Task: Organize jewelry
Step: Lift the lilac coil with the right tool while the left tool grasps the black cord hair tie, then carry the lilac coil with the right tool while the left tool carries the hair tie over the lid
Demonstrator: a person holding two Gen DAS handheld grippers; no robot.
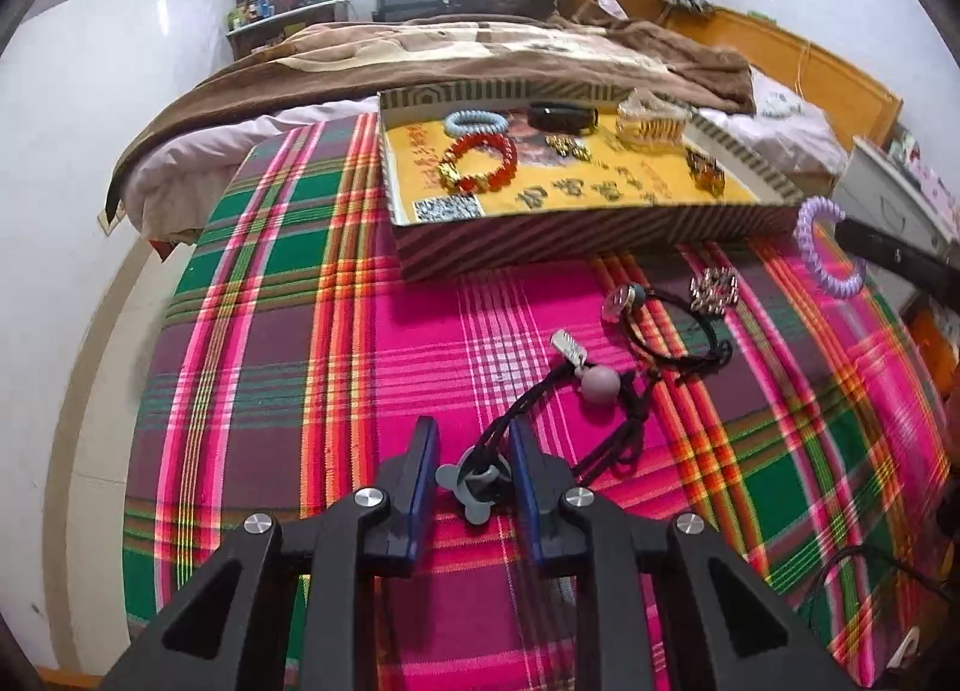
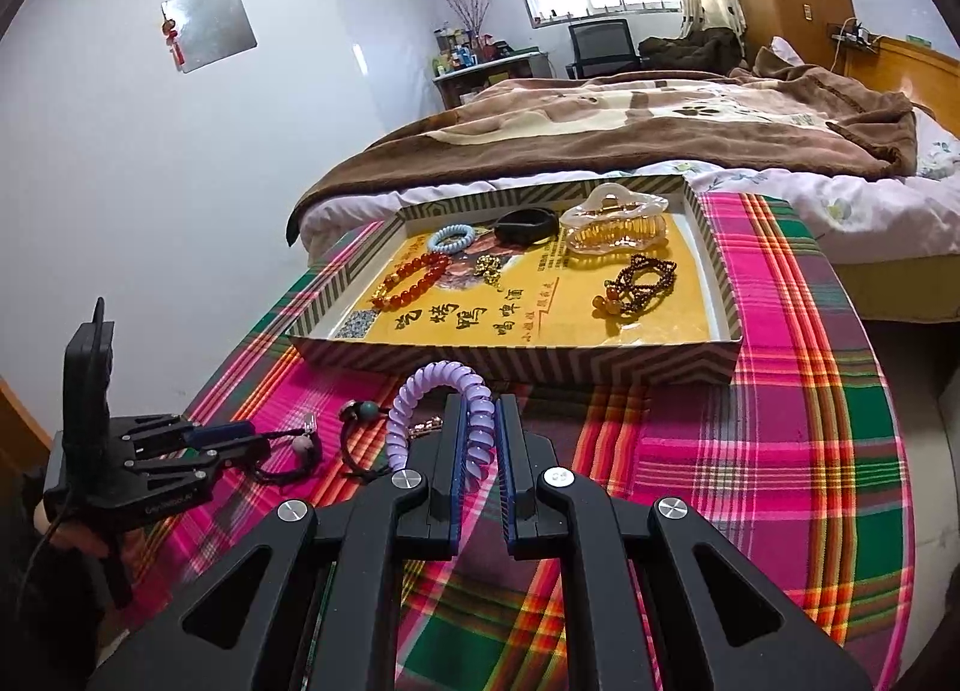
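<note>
My left gripper (image 1: 474, 472) is low over the plaid cloth (image 1: 300, 331), its blue pads shut on the grey clover-shaped piece (image 1: 474, 484) of a black cord necklace (image 1: 600, 385) that trails right past a grey ball. My right gripper (image 2: 477, 439) is shut on a purple spiral hair tie (image 2: 420, 403), held above the cloth in front of the striped tray (image 2: 510, 358). The left wrist view shows that hair tie (image 1: 822, 253) hanging at the right beside the tray (image 1: 540, 247). In the right wrist view the left gripper (image 2: 258, 442) sits far left on the cord.
The tray holds a red bead bracelet (image 2: 411, 280), a blue spiral tie (image 2: 450, 238), a black band (image 2: 525, 226), a clear hair claw (image 2: 612, 226), a gold chain and a brown bead bracelet (image 2: 642, 283). On the cloth lie another black cord bracelet (image 1: 672, 331) and a small metal clip (image 1: 714, 289). A brown blanket lies behind.
</note>
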